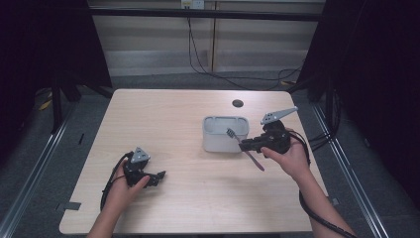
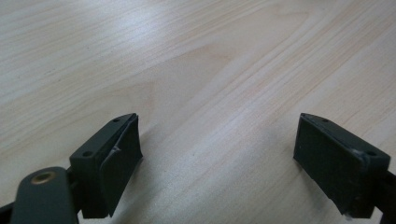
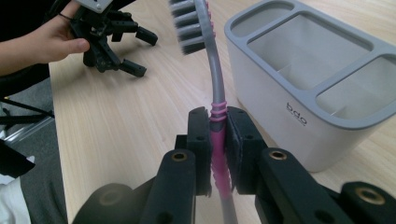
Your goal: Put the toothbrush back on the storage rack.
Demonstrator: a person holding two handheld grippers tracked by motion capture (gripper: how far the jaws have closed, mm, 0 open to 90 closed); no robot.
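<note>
A toothbrush (image 3: 214, 70) with a grey neck and a pink grip is clamped between the pads of my right gripper (image 3: 217, 122), bristle head pointing away. In the high view the toothbrush (image 1: 243, 147) slants beside the grey-white holder (image 1: 225, 135), its bristles near the holder's right rim, and my right gripper (image 1: 252, 145) is held just right of the holder. The holder (image 3: 322, 88) has several open compartments. My left gripper (image 1: 157, 177) rests low over the table at the front left, jaws wide apart with bare wood between them (image 2: 219, 154). The same left gripper (image 3: 133, 51) lies open across the table.
The wooden table (image 1: 188, 198) has a small dark round hole (image 1: 237, 103) behind the holder. Black curtains flank both sides, and cables trail on the floor beyond the far edge. Cables run from each gripper off the near edge.
</note>
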